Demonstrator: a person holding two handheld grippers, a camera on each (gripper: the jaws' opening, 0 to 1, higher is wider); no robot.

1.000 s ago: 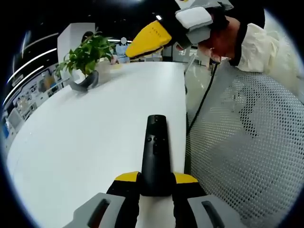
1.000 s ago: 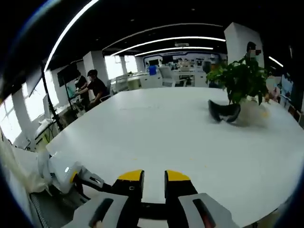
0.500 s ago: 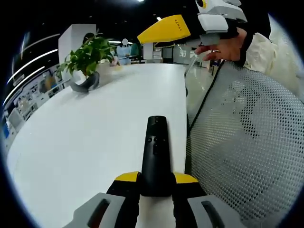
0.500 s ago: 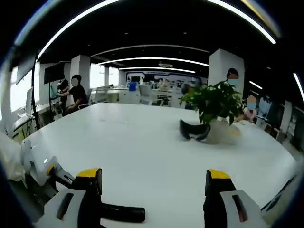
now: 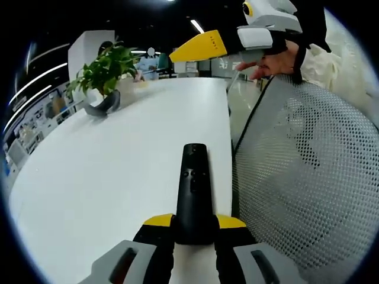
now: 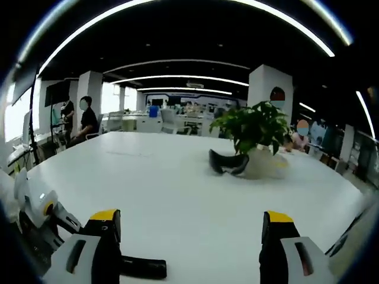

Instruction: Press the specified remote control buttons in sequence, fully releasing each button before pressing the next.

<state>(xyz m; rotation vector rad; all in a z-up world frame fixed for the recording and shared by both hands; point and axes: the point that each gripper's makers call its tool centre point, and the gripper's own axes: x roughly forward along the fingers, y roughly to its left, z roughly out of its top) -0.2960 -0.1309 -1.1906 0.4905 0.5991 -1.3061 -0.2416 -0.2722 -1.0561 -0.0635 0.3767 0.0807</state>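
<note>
My left gripper (image 5: 194,222) clamps the black remote (image 5: 193,192) above the white desk (image 5: 118,154); my right gripper (image 6: 192,222) hangs wide open, holding nothing.

Layout of the counter and objects around it.
A long black remote control (image 5: 193,192) lies on the white counter (image 5: 118,160) near its right edge, beside a mesh chair back (image 5: 308,177); a leafy potted plant (image 5: 103,71) stands far behind, at left.
</note>
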